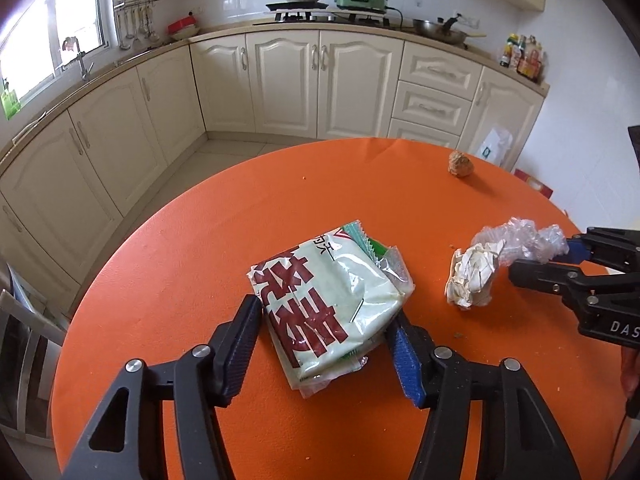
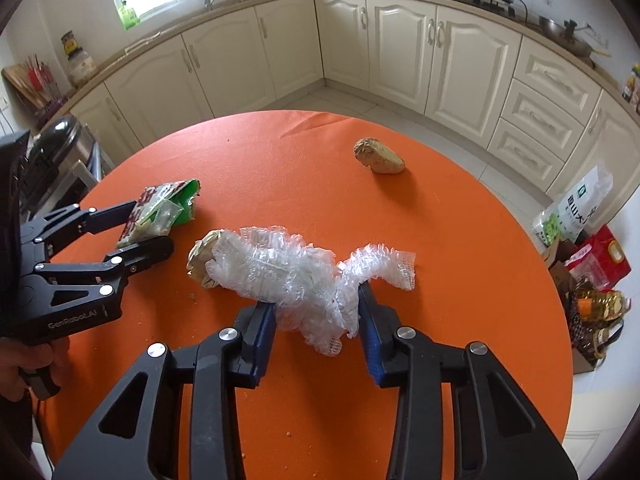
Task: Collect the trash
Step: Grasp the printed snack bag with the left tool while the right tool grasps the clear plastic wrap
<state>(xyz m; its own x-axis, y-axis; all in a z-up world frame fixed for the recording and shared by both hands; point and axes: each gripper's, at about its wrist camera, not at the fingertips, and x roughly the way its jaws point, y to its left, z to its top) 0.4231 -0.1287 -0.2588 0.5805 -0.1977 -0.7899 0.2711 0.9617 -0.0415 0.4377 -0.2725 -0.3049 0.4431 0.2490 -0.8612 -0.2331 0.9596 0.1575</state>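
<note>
A green-and-white snack packet (image 1: 332,292) with red lettering lies on the round orange table (image 1: 200,240). My left gripper (image 1: 324,312) has a pad against each side of it; it is shut on the packet, which also shows in the right wrist view (image 2: 160,208). My right gripper (image 2: 316,300) is shut on a clear bubble wrap wad (image 2: 288,268), pads pressing into both sides. A crumpled paper ball (image 2: 202,256) lies against the wrap's left end. A brown lump (image 2: 378,156) rests alone near the far edge.
Cream cabinets (image 1: 288,80) ring the table beyond a strip of tiled floor. A dark round-lidded bin (image 2: 56,140) stands off the left edge. Bags and bottles (image 2: 580,240) crowd the floor at the right. Small crumbs dot the orange surface.
</note>
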